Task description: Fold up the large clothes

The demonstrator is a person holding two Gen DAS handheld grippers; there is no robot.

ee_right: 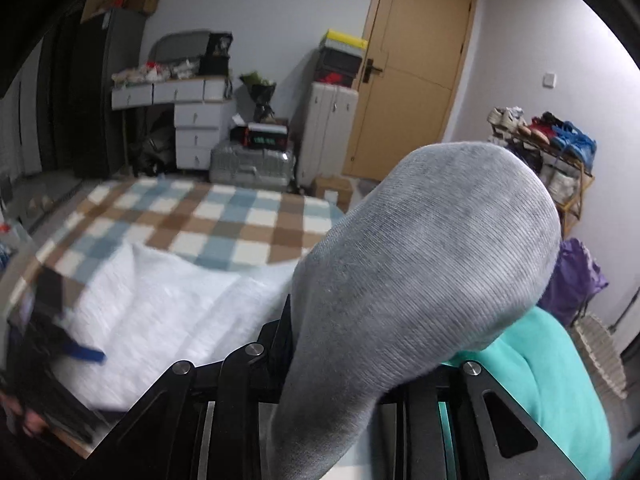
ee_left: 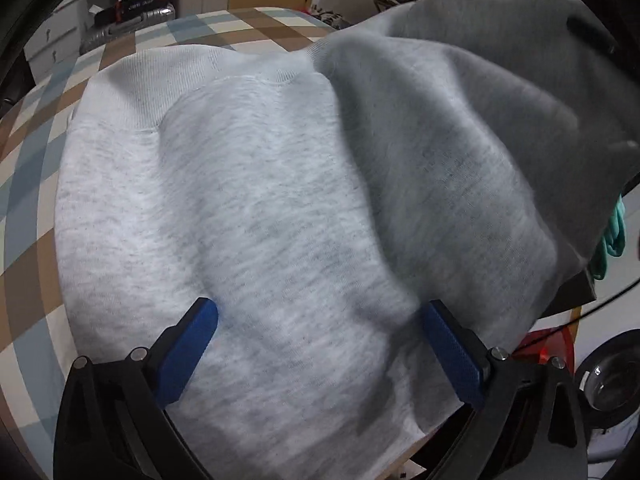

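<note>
While spread over sweatshirt (ee_left: 248, 200), left gripper (ee_left: 320, 320); right gripper (ee_right: 340, 344) clamping cuff (ee_right: 420, 260).

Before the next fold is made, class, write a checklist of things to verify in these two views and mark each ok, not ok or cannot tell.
1. Left gripper open, jaws spread over the sweatshirt: ok.
2. Right gripper shut on the ribbed cuff: ok, the cloth drapes out from between the jaws.
3. Sweatshirt body flat on the checked blanket: not ok, ridges run across it.
4. Lifted side clear of the body: cannot tell where it ends.
5. Hem band straight: not ok, it bows.
6. Teal garment kept out of the fold: cannot tell.
</note>
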